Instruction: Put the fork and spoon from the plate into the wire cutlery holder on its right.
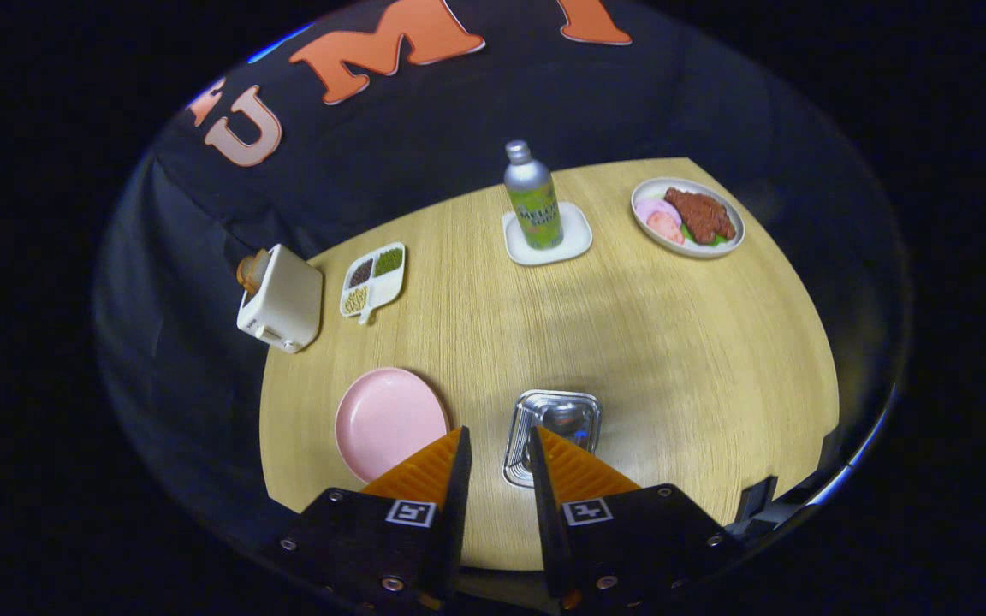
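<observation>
The claw (497,445) hovers above the wooden table (673,359), its orange fingers (424,466) a narrow gap apart, gripping nothing. At 11 o'clock of the tips lies the pink plate (386,419), bare. At 1 o'clock, just ahead, stands the wire cutlery holder (555,423), shiny metal inside; whether fork and spoon, unclear. Farther at 12 o'clock a bottle (532,197) stands on a coaster (574,235).

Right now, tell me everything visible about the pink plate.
The pink plate is round, matte and pale pink, with a shallow raised rim, and looks like plastic or ceramic. It lies flat on the wooden table, near its front corner, left of the wire cutlery holder and apart from it. Nothing lies on the part that shows. The gripper is open and holds nothing; its left finger covers the plate's near right edge.
</observation>
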A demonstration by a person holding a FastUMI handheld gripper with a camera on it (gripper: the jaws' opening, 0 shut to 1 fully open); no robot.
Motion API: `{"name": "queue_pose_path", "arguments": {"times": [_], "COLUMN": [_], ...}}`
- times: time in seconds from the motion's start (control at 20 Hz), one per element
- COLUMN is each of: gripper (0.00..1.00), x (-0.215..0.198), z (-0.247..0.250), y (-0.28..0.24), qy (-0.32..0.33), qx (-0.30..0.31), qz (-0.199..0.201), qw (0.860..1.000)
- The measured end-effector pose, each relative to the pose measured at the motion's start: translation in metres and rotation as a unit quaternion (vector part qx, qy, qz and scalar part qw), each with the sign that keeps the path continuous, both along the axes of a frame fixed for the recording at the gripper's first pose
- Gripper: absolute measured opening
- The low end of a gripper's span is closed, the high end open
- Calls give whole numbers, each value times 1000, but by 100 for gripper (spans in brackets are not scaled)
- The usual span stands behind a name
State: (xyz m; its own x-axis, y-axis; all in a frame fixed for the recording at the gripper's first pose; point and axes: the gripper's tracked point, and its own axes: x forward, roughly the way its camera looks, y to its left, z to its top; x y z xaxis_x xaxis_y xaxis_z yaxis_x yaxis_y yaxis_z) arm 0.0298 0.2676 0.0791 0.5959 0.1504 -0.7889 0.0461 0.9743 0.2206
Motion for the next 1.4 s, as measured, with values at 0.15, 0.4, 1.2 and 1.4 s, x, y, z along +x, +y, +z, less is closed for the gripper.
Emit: {"name": "queue_pose_path", "arguments": {"times": [0.15,0.4,1.2,1.4], "gripper": [71,91,95,95], "x": [20,36,18,13], "z": [35,96,239,241], "y": [-11,-22,-8,-6], "qy": [-82,-210,-475,-490], "qx": [-13,-27,-76,-80], "qz": [-6,-21,-7,-5], "qw": [997,977,877,868]}}
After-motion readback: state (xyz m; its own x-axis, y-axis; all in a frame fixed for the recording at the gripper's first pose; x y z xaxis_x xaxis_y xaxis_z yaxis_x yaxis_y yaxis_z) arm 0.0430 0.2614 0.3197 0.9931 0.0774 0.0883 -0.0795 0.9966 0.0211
